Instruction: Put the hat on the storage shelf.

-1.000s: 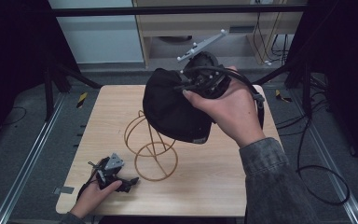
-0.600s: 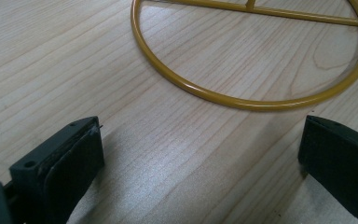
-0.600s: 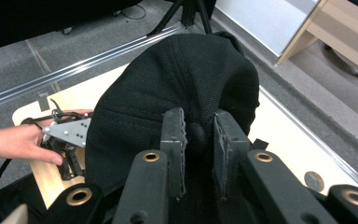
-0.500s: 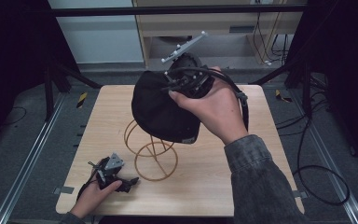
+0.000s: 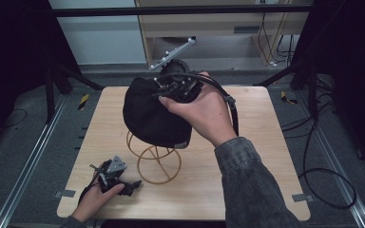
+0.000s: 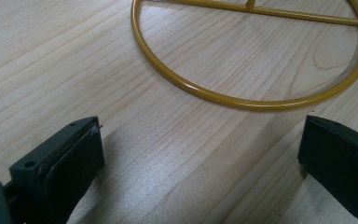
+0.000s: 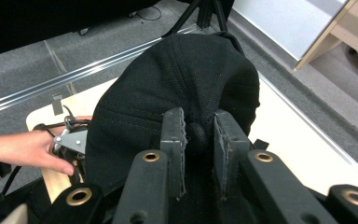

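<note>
One black cap (image 5: pixel 152 114), one wire stand (image 5: pixel 159 164)

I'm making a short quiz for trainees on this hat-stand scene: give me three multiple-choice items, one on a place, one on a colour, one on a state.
1. Where does the left gripper rest?
A. on the table
B. on the cap
C. on the floor

2. What colour is the wire stand?
A. red
B. yellow
C. white

3. How is the right gripper?
A. wide open
B. lying on the table
C. shut on the black cap

Answers: A, it lies near the table's front edge; B, its rings are yellow; C, its jaws pinch the cap's crown.
</note>
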Action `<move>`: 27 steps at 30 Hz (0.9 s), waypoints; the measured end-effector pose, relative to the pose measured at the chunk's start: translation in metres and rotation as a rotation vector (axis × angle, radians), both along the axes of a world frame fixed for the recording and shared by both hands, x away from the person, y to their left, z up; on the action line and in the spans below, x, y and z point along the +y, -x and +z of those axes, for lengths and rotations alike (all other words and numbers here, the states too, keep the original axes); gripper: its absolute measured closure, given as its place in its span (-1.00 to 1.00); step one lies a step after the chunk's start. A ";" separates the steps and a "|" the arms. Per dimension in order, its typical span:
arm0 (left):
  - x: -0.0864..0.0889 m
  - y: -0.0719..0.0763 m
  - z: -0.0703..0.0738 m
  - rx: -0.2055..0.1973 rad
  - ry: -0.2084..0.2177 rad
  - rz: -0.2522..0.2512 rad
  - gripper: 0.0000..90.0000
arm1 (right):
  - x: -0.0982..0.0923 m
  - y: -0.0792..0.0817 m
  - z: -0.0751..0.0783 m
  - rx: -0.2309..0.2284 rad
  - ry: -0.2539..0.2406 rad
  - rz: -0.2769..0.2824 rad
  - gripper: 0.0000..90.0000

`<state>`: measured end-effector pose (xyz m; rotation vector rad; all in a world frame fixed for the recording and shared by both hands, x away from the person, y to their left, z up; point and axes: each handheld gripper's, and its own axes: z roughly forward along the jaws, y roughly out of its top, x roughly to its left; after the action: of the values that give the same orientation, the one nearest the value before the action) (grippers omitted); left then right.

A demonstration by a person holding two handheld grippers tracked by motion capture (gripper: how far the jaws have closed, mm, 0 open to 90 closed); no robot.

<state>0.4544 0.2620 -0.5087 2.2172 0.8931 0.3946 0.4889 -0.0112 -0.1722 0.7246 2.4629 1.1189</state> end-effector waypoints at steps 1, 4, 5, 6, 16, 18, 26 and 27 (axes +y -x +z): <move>0.000 0.000 0.000 0.000 0.000 0.000 -1.00 | 0.000 0.000 0.000 0.000 0.000 0.000 0.70; 0.000 0.000 0.000 0.000 0.000 0.000 -1.00 | 0.004 -0.003 -0.006 0.010 0.006 0.002 0.70; 0.000 0.000 0.000 0.000 0.000 0.000 -1.00 | 0.004 -0.003 -0.007 0.013 0.005 0.001 0.70; 0.000 0.000 0.000 0.000 0.000 0.000 -1.00 | 0.005 -0.004 -0.008 0.016 0.007 0.002 0.70; 0.000 0.000 0.000 0.000 0.002 0.000 -1.00 | 0.014 -0.009 -0.018 0.034 0.008 0.017 0.70; 0.000 0.000 0.000 0.000 0.002 0.000 -1.00 | 0.016 -0.010 -0.020 0.037 0.016 0.015 0.70; 0.000 0.000 0.000 0.000 0.002 0.000 -1.00 | 0.021 -0.011 -0.024 0.049 0.019 0.028 0.69; 0.000 0.000 0.000 0.000 0.002 0.000 -1.00 | 0.022 -0.011 -0.025 0.049 0.023 0.031 0.70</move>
<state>0.4543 0.2619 -0.5087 2.2153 0.8937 0.3935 0.4997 0.0103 -0.1973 0.7178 2.5315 1.0949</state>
